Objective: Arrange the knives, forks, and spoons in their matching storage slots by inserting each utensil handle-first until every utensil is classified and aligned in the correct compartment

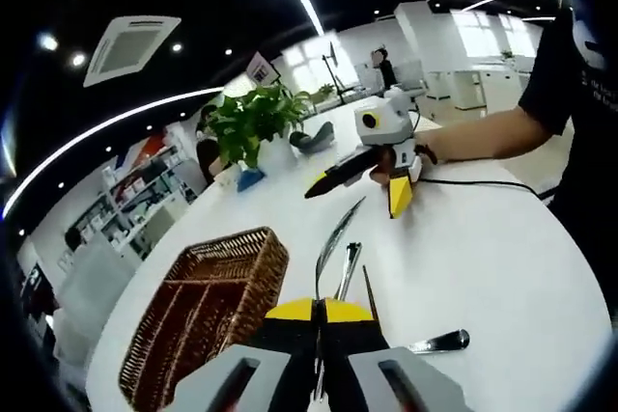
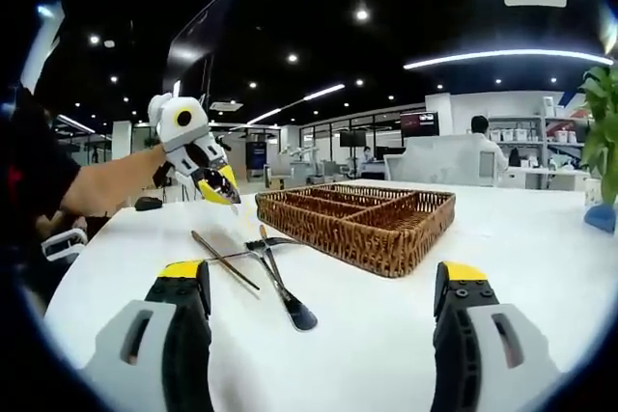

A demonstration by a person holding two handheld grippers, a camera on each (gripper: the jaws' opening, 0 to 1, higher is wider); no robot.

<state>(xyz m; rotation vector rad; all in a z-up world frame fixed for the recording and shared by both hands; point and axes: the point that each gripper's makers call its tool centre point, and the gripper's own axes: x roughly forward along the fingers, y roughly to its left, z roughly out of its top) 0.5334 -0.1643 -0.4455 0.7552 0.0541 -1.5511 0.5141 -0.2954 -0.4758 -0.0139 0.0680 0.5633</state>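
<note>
White counter (image 2: 386,335) is carrying the wicker tray (image 2: 362,214) and loose cutlery (image 2: 266,262) just left of it. I am holding my left tongs (image 1: 317,320) pinched narrow on a knife (image 1: 333,238), raised above the counter; my right tongs (image 2: 323,301) are gaping wide, hovering low.

The left claw (image 1: 319,320) is rising from six o'clock, its yellow-tipped jaws pressing together on a knife (image 1: 338,238) whose blade is pointing toward twelve. A fork (image 1: 348,270) and a spoon (image 1: 439,342) are lying on the white table (image 1: 483,248) beside it. The wicker tray (image 1: 208,311) is sitting at eight o'clock. The right claw (image 1: 372,180) is hovering apart at one o'clock, jaws spread, near a potted plant (image 1: 253,123).
</note>
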